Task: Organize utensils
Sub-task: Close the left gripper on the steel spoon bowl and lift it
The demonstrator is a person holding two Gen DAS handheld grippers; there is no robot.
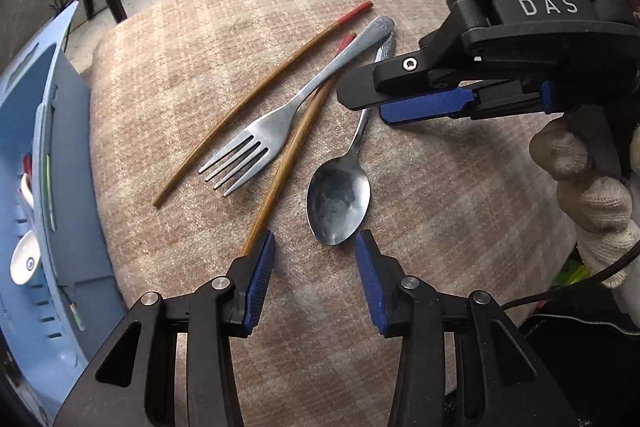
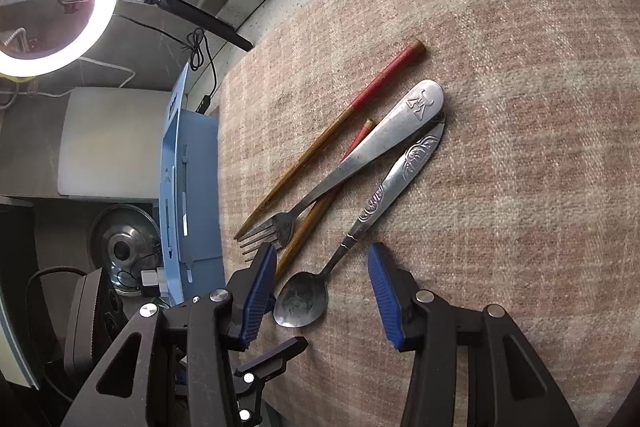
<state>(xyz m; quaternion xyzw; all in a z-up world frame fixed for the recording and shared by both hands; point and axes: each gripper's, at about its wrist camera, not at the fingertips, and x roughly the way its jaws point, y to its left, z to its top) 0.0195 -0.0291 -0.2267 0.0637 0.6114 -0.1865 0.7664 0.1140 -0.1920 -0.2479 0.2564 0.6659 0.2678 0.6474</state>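
From the left wrist, the left gripper (image 1: 315,247) hangs open just short of the spoon (image 1: 339,205), its bowl lying between the two fingertips. The fork (image 1: 256,143) lies just left of the spoon, crossing one of the two chopsticks (image 1: 296,147); all rest on the cloth (image 1: 440,207). The blue rack (image 1: 52,147), with a white spoon already in it, stands well left of the spoon. The right gripper (image 1: 372,103) hovers over the spoon's handle; whether it is open cannot be told here.

From the right wrist, the right gripper (image 2: 322,277) is open, its fingers straddling the spoon (image 2: 304,301) near the neck. Nothing is picked up yet, I judge. The next move calls for lowering and closing on the spoon's thin neck.
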